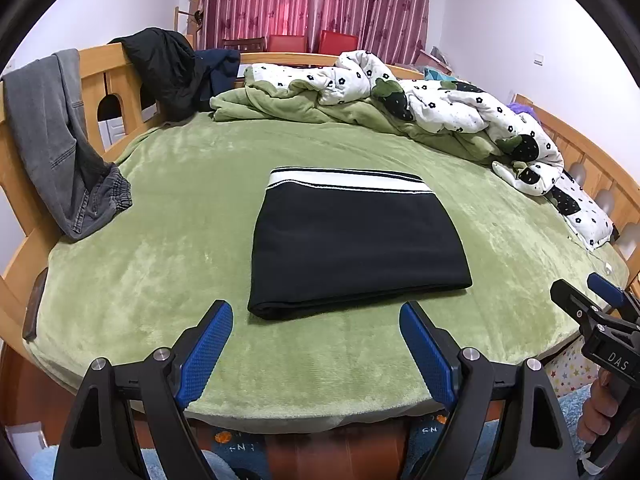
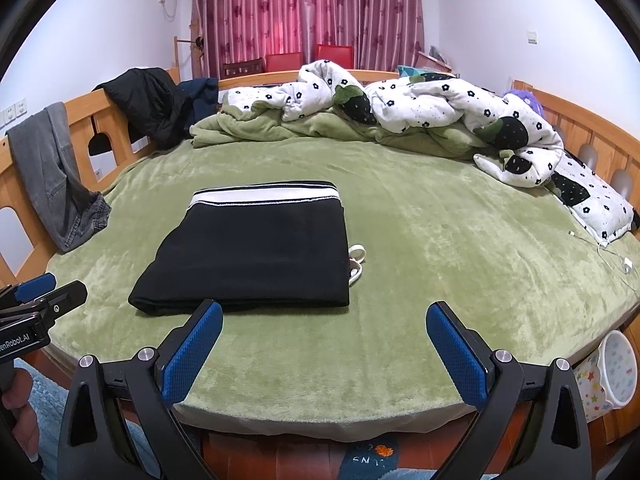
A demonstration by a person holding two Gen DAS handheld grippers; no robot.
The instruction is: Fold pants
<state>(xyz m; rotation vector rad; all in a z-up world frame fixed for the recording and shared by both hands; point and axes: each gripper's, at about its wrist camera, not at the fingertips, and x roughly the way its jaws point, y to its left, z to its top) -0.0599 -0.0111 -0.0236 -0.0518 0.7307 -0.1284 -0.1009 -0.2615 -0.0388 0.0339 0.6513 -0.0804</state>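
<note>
The black fabric pants with a white striped waistband (image 1: 356, 240) are lying folded into a compact rectangle on the green plush bed (image 1: 160, 272), so the left gripper (image 1: 316, 344) and right gripper (image 2: 324, 344) are hovering short of it, jaws apart and empty.

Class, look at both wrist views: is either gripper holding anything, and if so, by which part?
Nothing is held. The left gripper and right gripper both stand open over the bed's near edge, short of the folded black pants.
</note>
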